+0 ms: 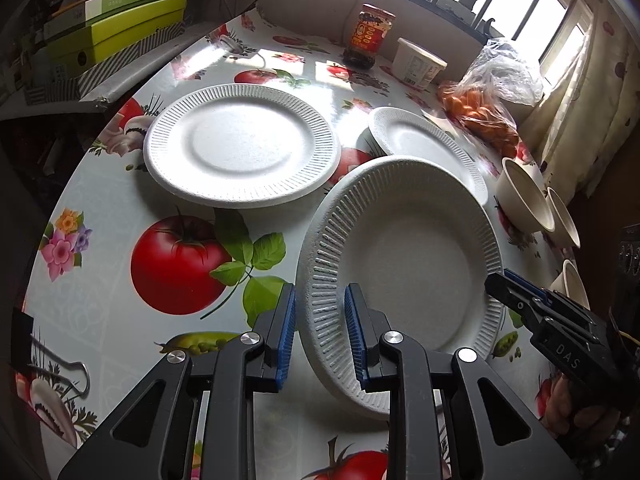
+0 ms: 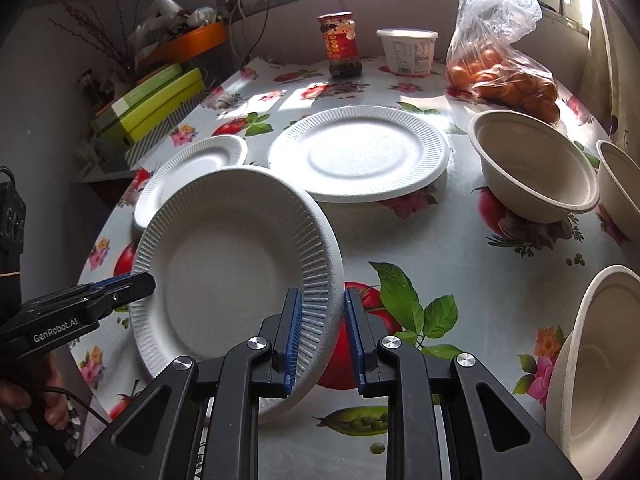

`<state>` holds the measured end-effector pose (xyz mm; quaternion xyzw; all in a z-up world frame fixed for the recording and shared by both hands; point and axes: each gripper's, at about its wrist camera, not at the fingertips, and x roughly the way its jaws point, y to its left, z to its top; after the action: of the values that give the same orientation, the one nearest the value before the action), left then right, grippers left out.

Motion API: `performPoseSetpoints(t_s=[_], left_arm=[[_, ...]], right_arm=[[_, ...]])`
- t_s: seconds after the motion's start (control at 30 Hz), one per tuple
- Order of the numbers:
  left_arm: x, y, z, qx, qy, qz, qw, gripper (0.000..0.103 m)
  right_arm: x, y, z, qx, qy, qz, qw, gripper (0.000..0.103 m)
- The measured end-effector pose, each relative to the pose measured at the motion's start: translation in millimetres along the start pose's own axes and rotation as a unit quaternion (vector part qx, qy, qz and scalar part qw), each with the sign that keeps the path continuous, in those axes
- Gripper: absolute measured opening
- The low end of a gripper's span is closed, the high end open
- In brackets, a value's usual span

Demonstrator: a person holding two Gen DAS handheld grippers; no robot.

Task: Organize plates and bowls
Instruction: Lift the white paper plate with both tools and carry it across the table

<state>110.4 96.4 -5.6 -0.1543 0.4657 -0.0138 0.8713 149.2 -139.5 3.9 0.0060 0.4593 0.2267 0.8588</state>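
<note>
Item 1: white ribbed foam plate (image 1: 412, 264), round, tilted up off the table, near edge low. Pinched at two opposite spots on its rim.

Left gripper (image 1: 320, 294): blue pads pressed onto the plate's ribbed rim at its 8 o'clock in the left wrist view, rim sandwiched between them. Seen also from the right wrist camera at 9 o'clock of the plate.

Right gripper (image 2: 322, 296): blue pads clamped on the rim at the plate's 4 o'clock in the right wrist view, one pad on each face.

Item 2: large flat white foam plate (image 2: 358, 156), lying level at 1 o'clock from the tilted one, apart from it.

Item 3: second flat white foam plate (image 2: 192, 164), at 11 o'clock, partly hidden behind the tilted rim.

Items 4–6: three cream paper bowls, one (image 2: 536, 168) at 2 o'clock, one (image 2: 620, 184) beside it at the frame edge, one (image 2: 592, 360) at 4 o'clock.

Surface: glossy tomato-print tablecloth (image 2: 460, 240).

Far edge, 12 to 1 o'clock: red-labelled glass jar (image 2: 340, 46), white plastic tub (image 2: 408, 52), clear bag of oranges (image 2: 504, 76).
</note>
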Motion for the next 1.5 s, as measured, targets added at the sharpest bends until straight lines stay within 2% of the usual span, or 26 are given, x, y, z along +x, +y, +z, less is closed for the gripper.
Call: performPoseSetpoints(t_s=[0.5, 0.93, 1.2, 1.5], left_arm=[[-30.4, 20.4, 38.2, -0.007, -0.035, 0.019, 0.9992, 0.026], [-46.7, 50.8, 83.0, -0.027, -0.059, 0.045, 0.9969, 0.026], [-44.4, 68.6, 106.1, -0.03, -0.062, 0.066, 0.9955, 0.026], [-14.6, 90.5, 123.3, -0.041, -0.035, 0.087, 0.9948, 0.026]], right_arm=[[-5.1, 33.6, 49.1, -0.027, -0.011, 0.027, 0.999, 0.019], [13.2, 72.7, 101.8, -0.041, -0.007, 0.049, 0.998, 0.019], [33.8, 88.9, 129.4, -0.044, 0.009, 0.058, 0.997, 0.019], [80.9, 95.0, 143.2, -0.035, 0.043, 0.055, 0.997, 0.019]])
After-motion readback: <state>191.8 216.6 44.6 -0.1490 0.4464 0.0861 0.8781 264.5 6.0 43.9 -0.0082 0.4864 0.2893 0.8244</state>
